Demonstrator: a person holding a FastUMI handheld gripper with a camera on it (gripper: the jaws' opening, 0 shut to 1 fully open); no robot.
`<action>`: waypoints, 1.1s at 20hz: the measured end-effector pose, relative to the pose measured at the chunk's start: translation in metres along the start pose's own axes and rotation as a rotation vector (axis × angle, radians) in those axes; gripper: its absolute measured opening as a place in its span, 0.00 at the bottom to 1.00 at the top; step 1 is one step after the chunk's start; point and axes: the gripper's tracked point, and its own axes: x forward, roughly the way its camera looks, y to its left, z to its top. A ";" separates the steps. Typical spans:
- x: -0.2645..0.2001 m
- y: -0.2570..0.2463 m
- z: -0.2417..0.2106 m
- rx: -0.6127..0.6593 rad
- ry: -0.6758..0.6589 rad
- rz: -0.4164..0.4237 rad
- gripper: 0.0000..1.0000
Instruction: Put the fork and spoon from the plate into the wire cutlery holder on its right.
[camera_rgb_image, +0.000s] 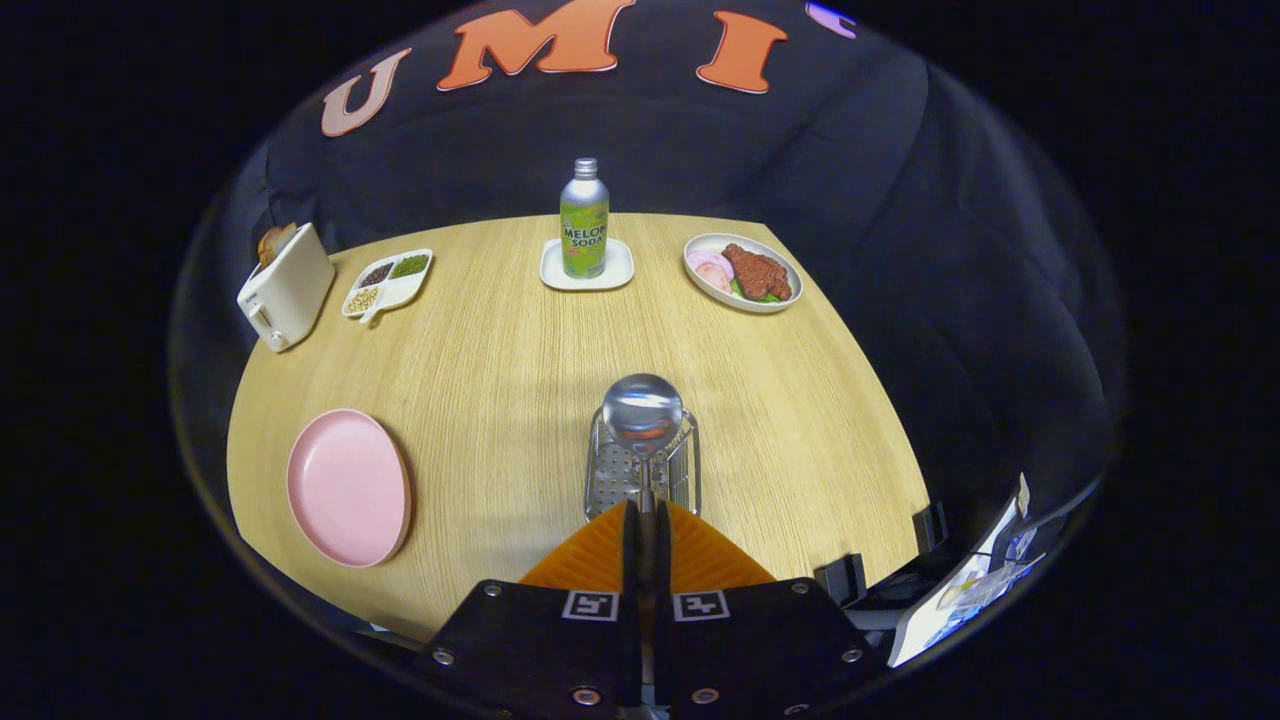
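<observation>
My gripper (645, 515) is shut on the handle of a metal spoon (642, 410). The spoon's round bowl sticks up just ahead of the fingers. It hangs directly over the wire cutlery holder (610, 480), which sits on the wooden table right under and beyond the fingertips. The pink plate (348, 487) lies to the left of the holder, with nothing on it. I cannot make out a fork inside the holder.
Across the wooden table (480, 370) at its far side stand a white toaster (287, 288) with bread, a divided white dish (388, 283) of beans, a soda bottle (584, 220) on a white coaster, and a plate of meat (742, 272). Cables and papers lie off the table's near right corner.
</observation>
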 end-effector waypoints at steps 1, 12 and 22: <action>0.001 0.000 -0.002 0.001 0.006 0.003 0.06; -0.001 0.004 0.046 0.021 -0.123 0.037 0.09; -0.079 -0.003 0.173 0.012 -0.586 0.062 0.11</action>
